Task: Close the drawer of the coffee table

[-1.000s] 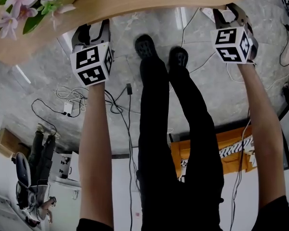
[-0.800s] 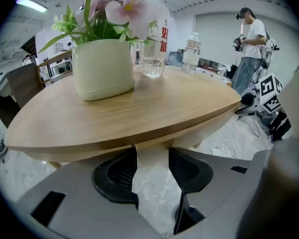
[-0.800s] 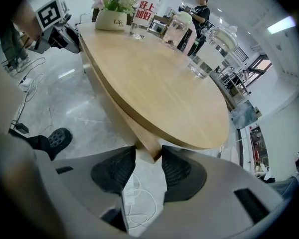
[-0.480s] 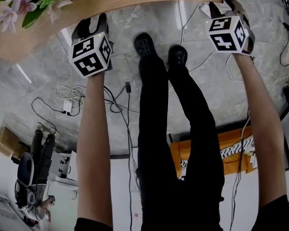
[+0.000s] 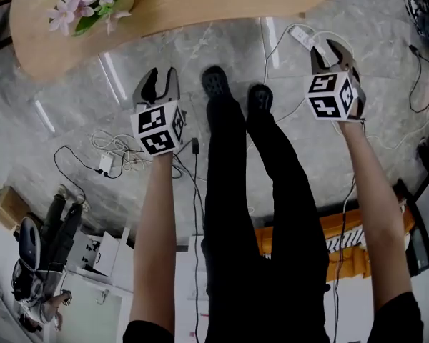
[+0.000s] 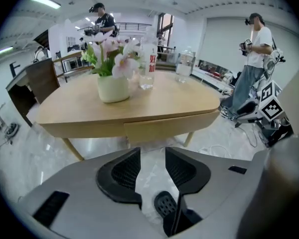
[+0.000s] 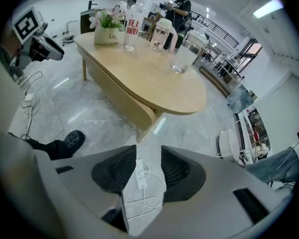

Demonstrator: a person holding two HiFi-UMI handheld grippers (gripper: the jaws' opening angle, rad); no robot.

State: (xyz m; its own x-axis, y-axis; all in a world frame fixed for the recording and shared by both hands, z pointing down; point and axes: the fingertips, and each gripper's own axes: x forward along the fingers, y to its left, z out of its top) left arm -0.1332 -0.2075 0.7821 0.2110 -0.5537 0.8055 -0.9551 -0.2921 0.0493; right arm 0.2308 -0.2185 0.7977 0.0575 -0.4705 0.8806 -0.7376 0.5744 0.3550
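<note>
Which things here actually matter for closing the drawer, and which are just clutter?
For the job:
- coffee table
- its drawer

Lying about:
- flower pot
- bottle
- power strip
- floor cables

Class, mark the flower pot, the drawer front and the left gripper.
flower pot (image 6: pixel 113 88), left gripper view, middle of its pale side.
drawer front (image 6: pixel 169 128), left gripper view, middle of its wooden face.
left gripper (image 5: pixel 160 78), head view, midway between its fingertips.
</note>
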